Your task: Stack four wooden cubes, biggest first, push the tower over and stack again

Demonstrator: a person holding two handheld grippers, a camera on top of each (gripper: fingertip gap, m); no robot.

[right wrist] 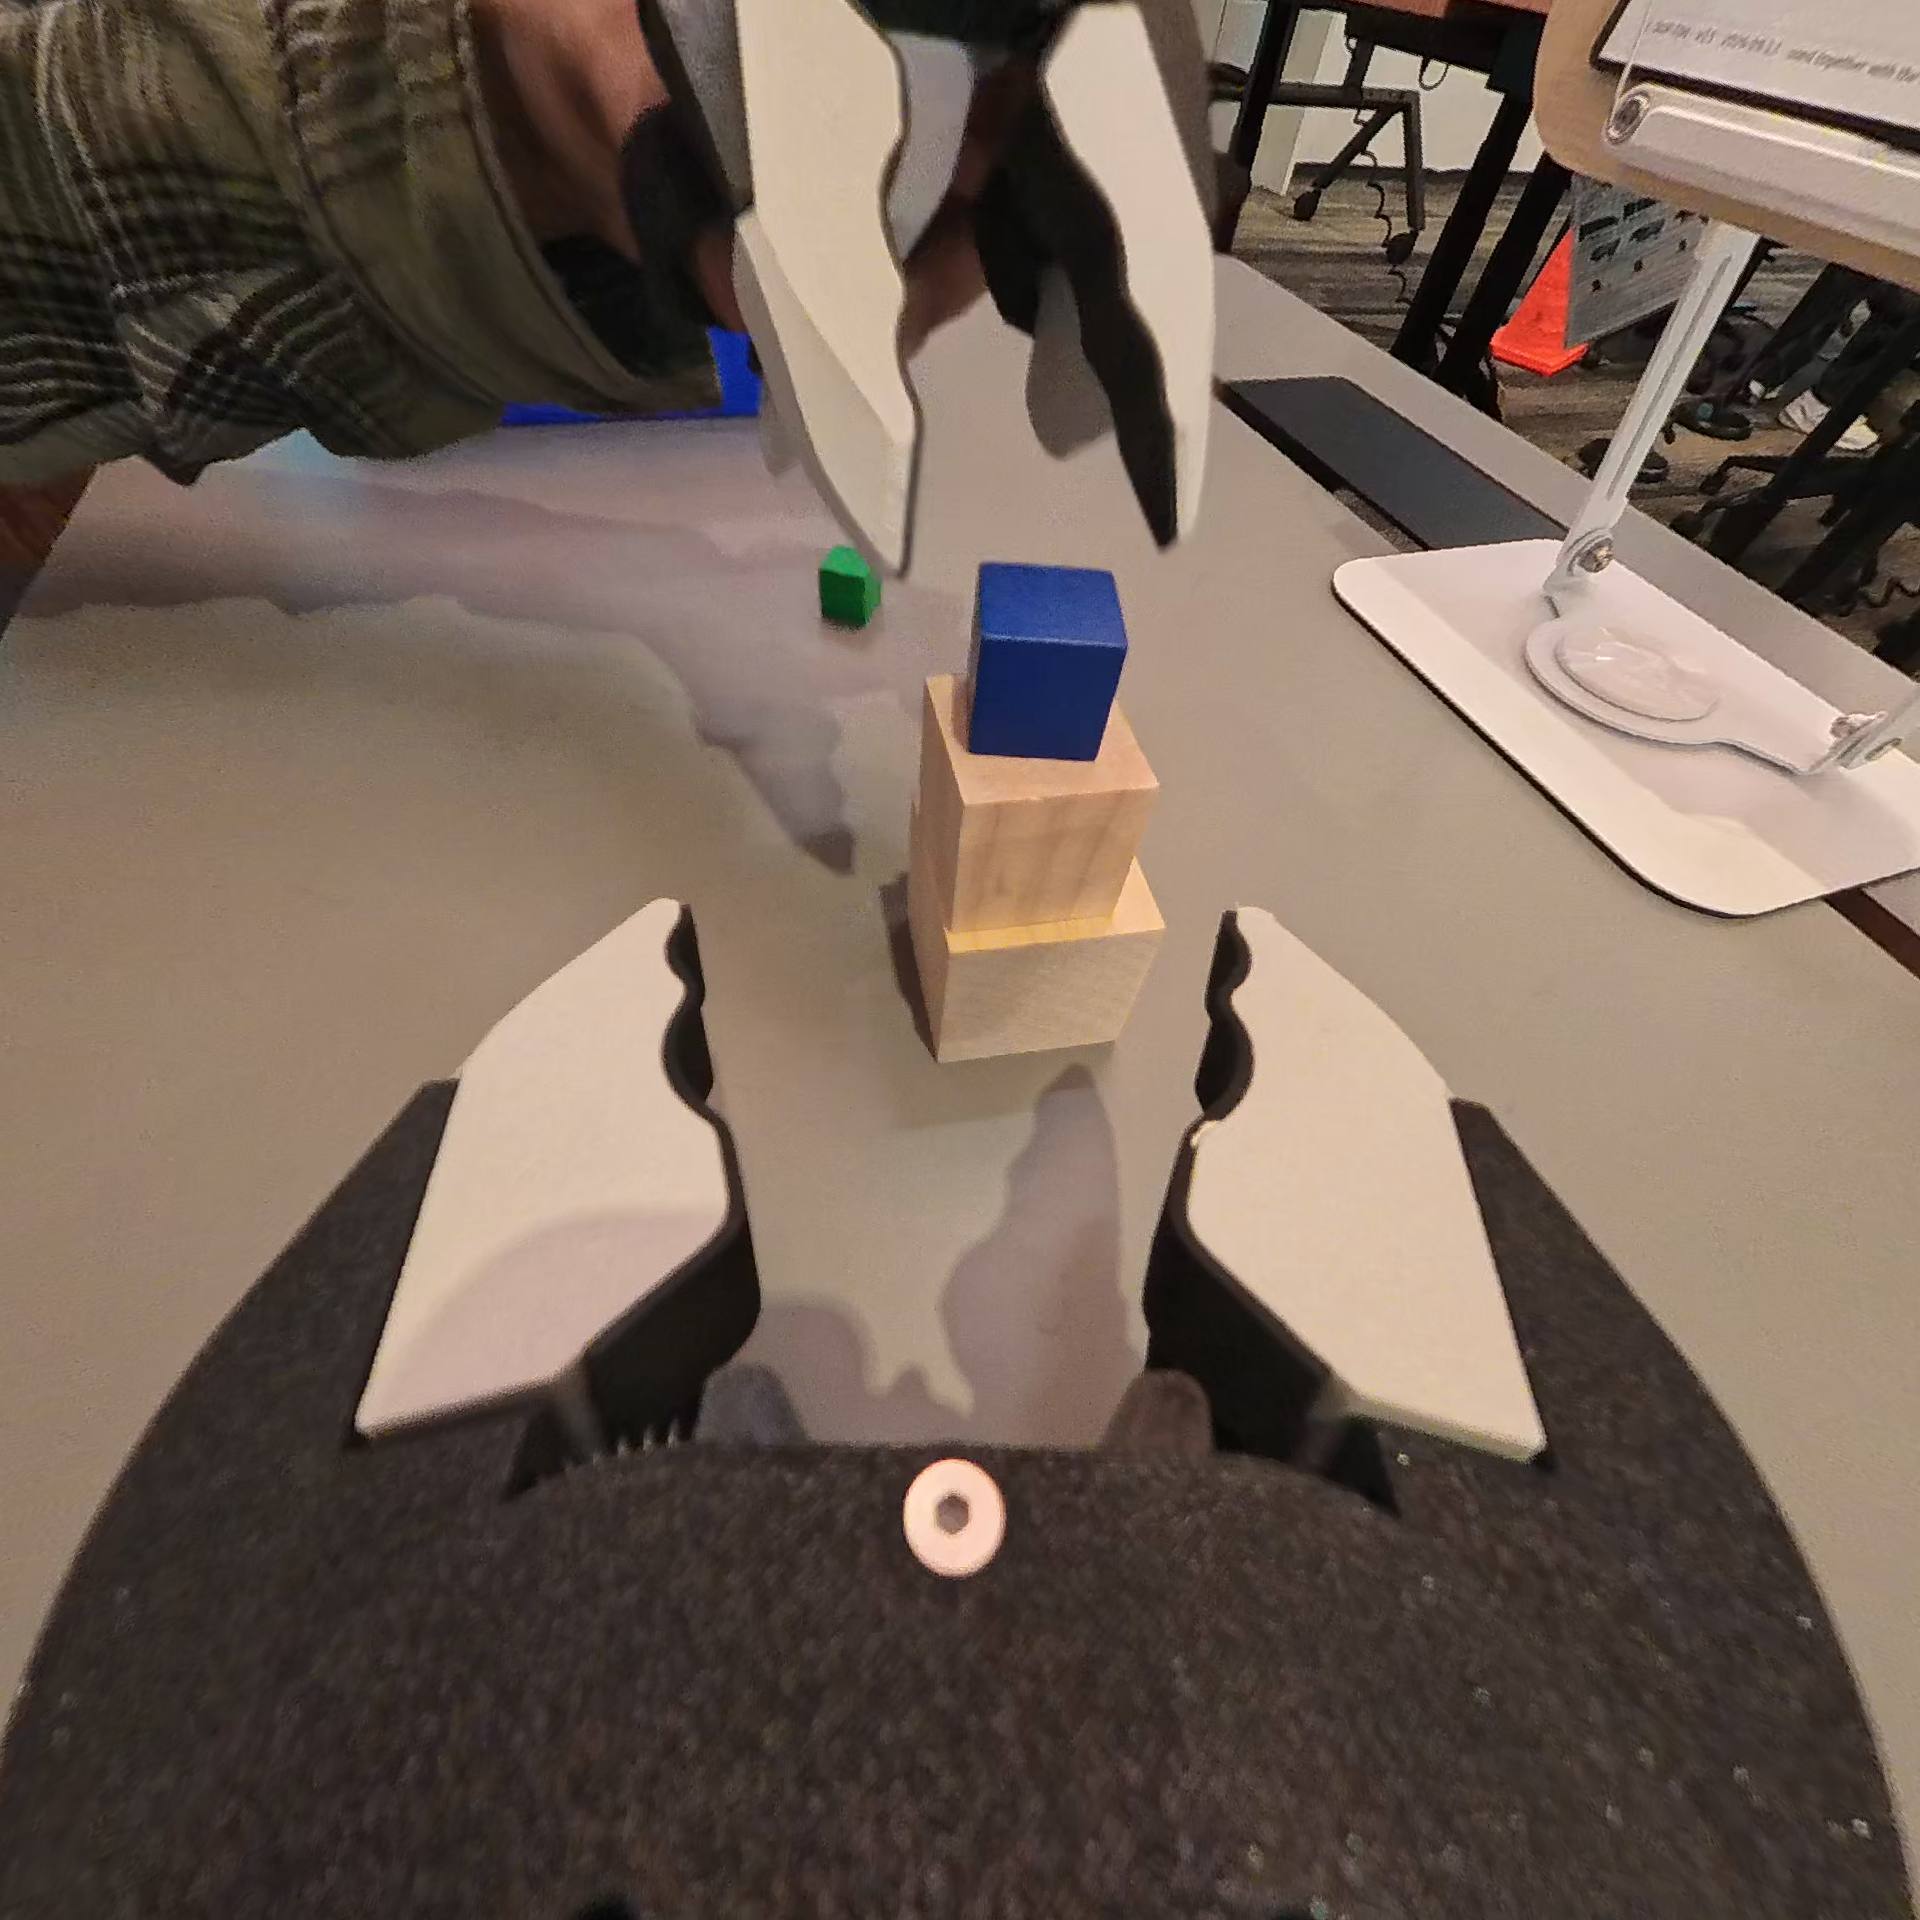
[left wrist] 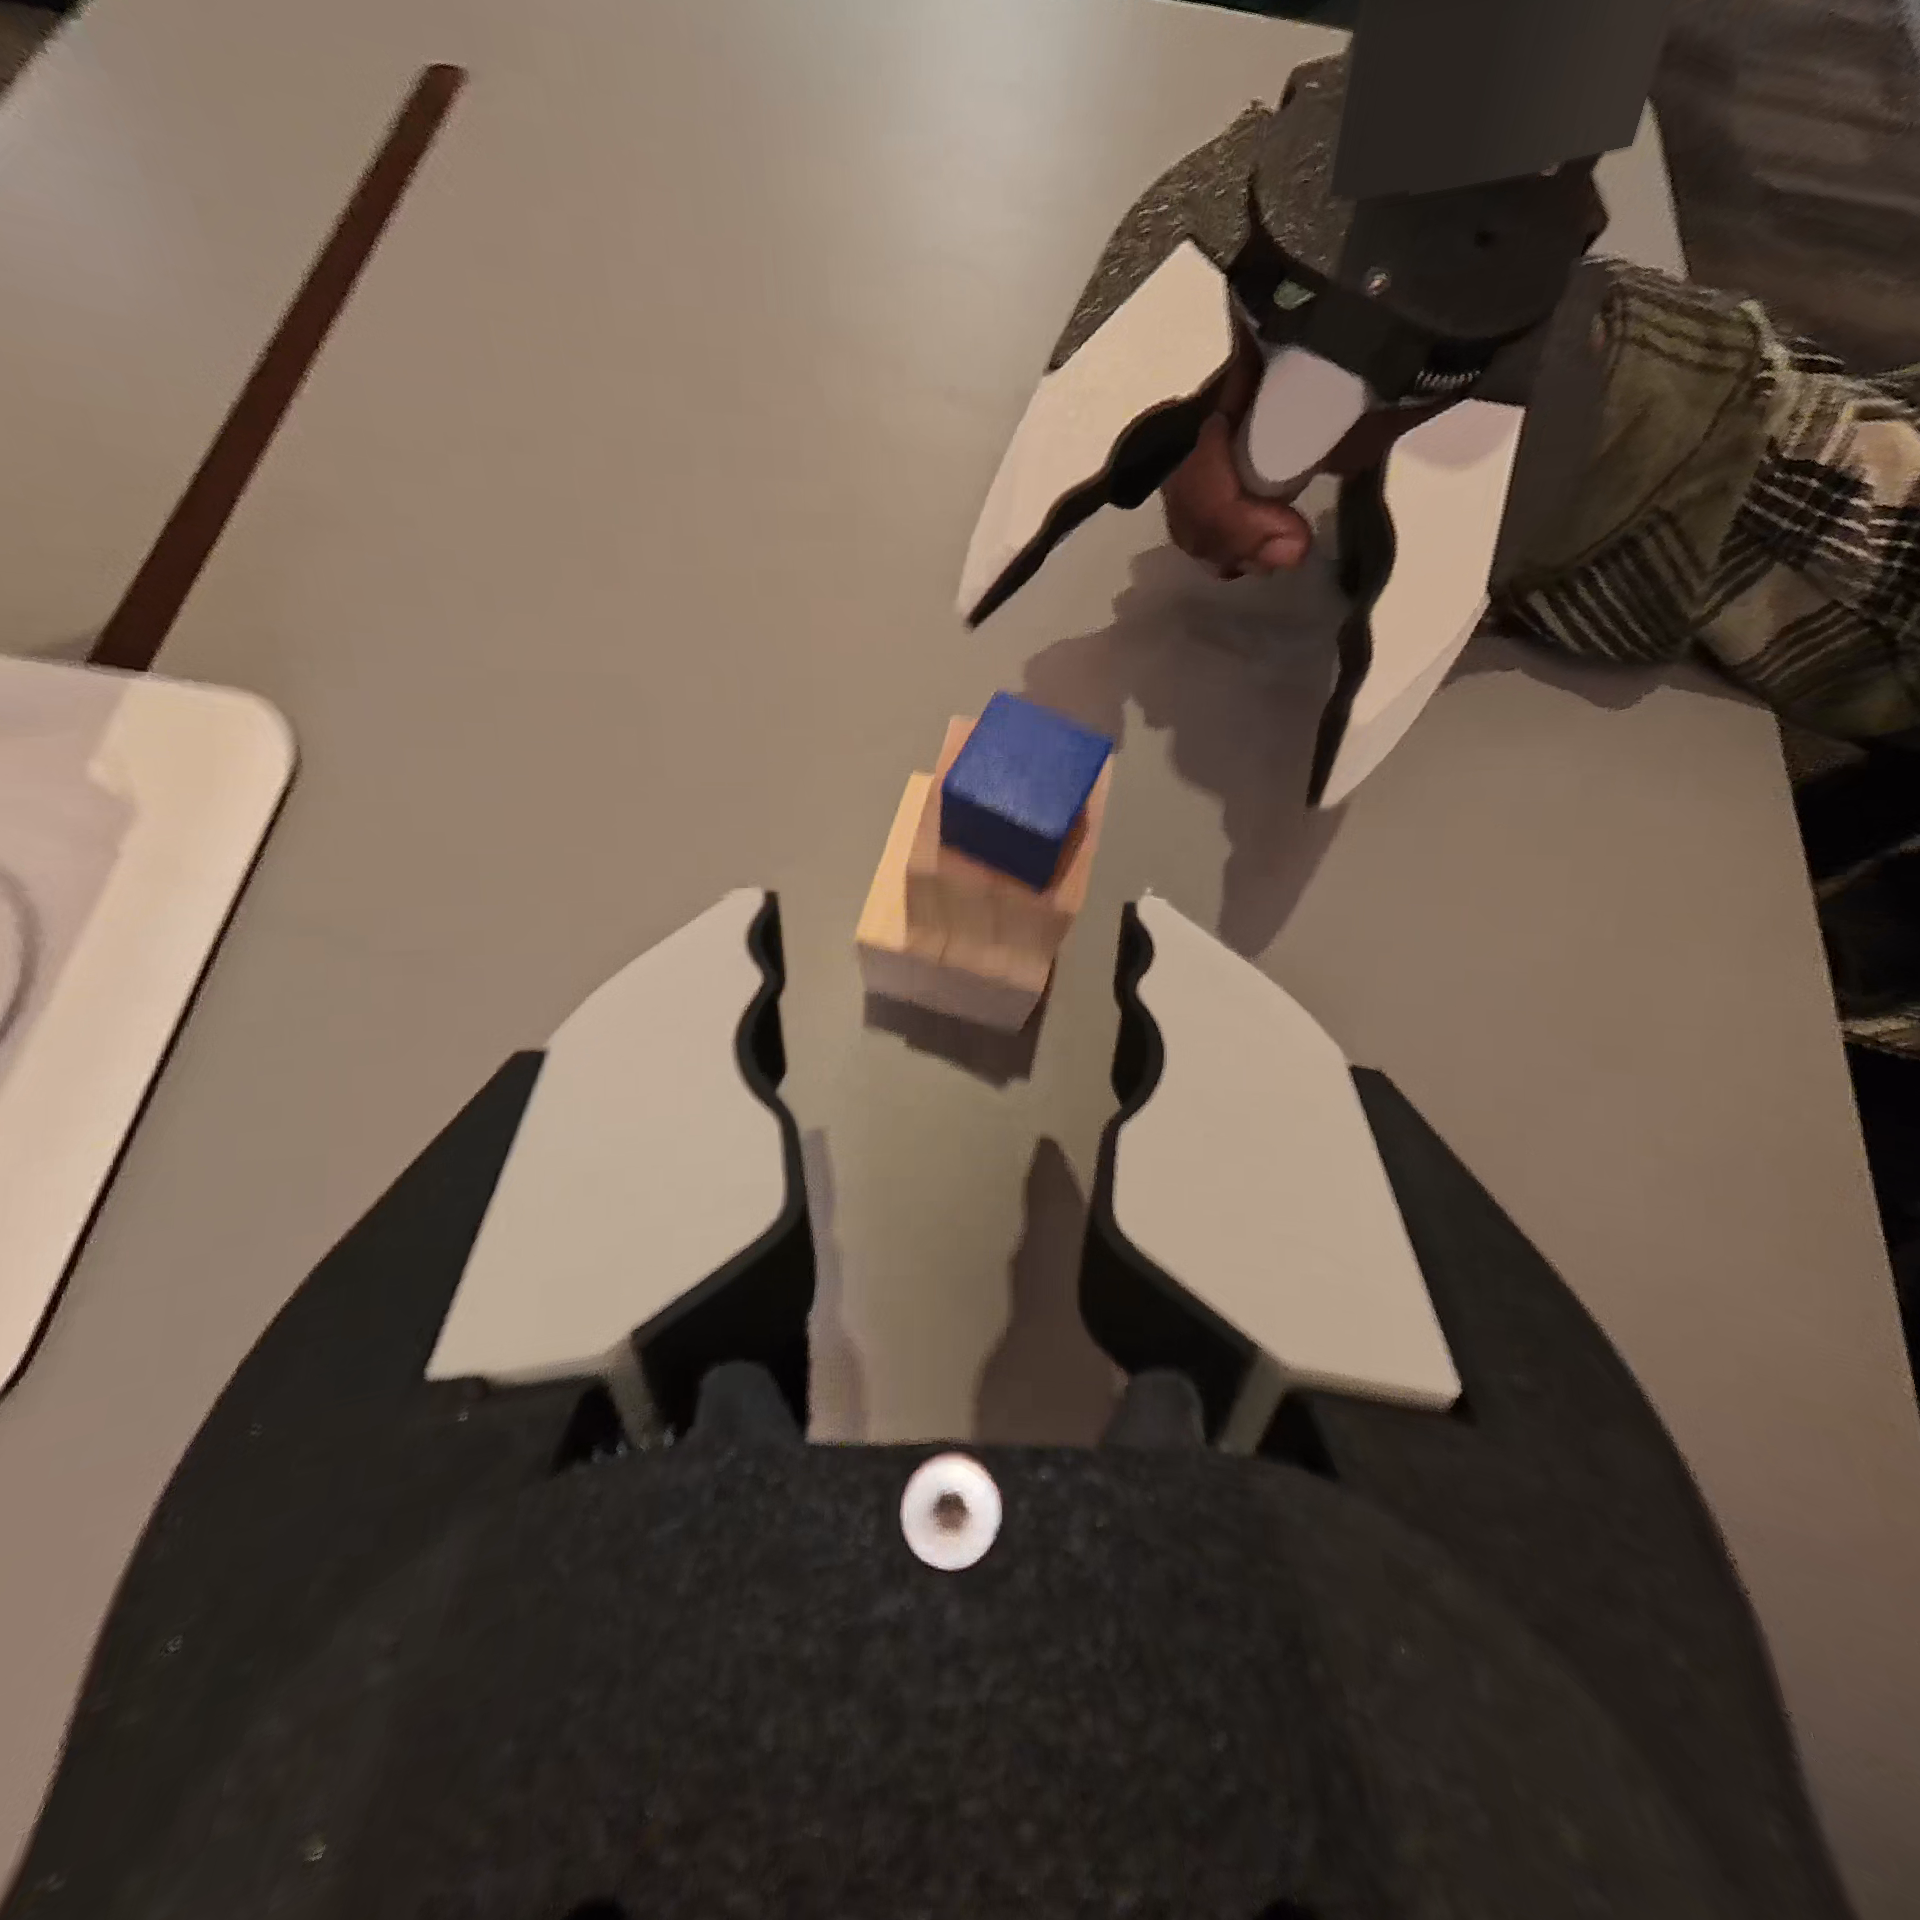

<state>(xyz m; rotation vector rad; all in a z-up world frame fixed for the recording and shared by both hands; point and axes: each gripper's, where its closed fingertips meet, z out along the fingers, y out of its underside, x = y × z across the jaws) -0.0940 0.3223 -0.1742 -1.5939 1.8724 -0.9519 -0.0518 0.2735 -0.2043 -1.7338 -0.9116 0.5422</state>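
A tower of three cubes stands on the grey table [right wrist: 312, 935]: a big pale wooden cube [right wrist: 1039, 987] at the bottom, a smaller wooden cube [right wrist: 1039, 831] on it, and a blue cube [right wrist: 1044, 665] on top. In the left wrist view the blue cube [left wrist: 1023, 784] tops the wooden cubes [left wrist: 956, 935]. A small green cube [right wrist: 849, 589] lies alone on the table beyond the tower. My left gripper [left wrist: 951, 909] is open and empty, above and just short of the tower; it also shows in the right wrist view [right wrist: 1029, 551]. My right gripper [right wrist: 956, 920] is open and empty, low in front of the tower; it also shows in the left wrist view [left wrist: 1143, 712].
A white stand base [right wrist: 1558, 707] sits at the table's right edge; it also shows in the left wrist view [left wrist: 125, 883]. A dark strip [right wrist: 1382, 457] lies beyond it. A flat blue object [right wrist: 732, 390] lies partly hidden under a plaid sleeve [right wrist: 260, 260]. Chairs and an orange cone [right wrist: 1543, 322] stand behind. There is about 9 centimetres between the tips of the two grippers. From either gripper's tips it is about 4 centimetres to the blue cube [right wrist: 1044, 665].
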